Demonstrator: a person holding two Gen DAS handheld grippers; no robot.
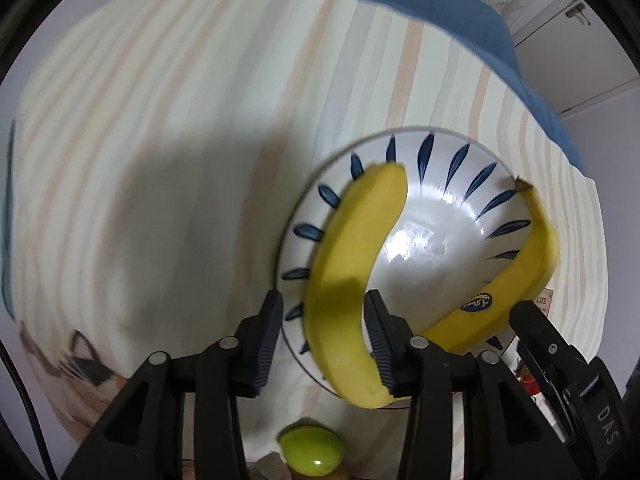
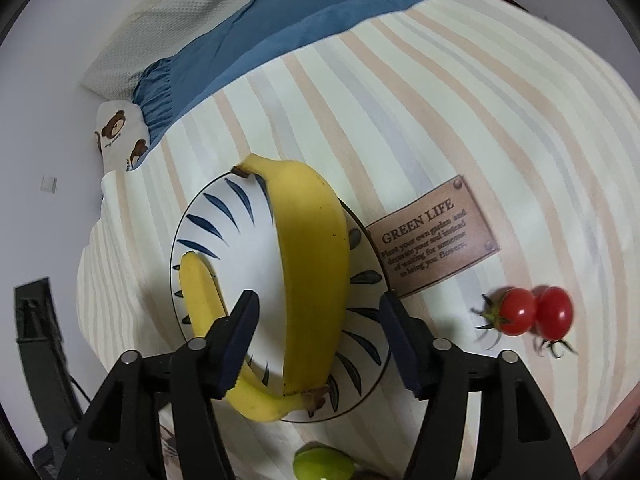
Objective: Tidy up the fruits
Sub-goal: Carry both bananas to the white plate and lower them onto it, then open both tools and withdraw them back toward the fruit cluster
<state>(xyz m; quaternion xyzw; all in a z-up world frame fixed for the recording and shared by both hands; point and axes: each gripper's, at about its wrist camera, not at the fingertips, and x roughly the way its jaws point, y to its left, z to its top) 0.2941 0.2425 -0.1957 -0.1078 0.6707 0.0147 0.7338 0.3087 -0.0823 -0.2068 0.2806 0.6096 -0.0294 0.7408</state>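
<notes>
Bananas: two, both lying across the bowl (image 2: 208, 216). One banana (image 2: 308, 264) runs lengthwise between the right claw (image 2: 316, 320), jaws apart. Other banana (image 1: 348, 280) sits inside the left claw (image 1: 322, 312), seemingly unclamped. Tomatoes (image 2: 536, 314) lie right of the right claw.

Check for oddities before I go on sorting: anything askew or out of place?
Both bananas overhang the bowl rim, too long to sit inside. Two tomatoes and a green fruit lie loose on the cloth.
</notes>
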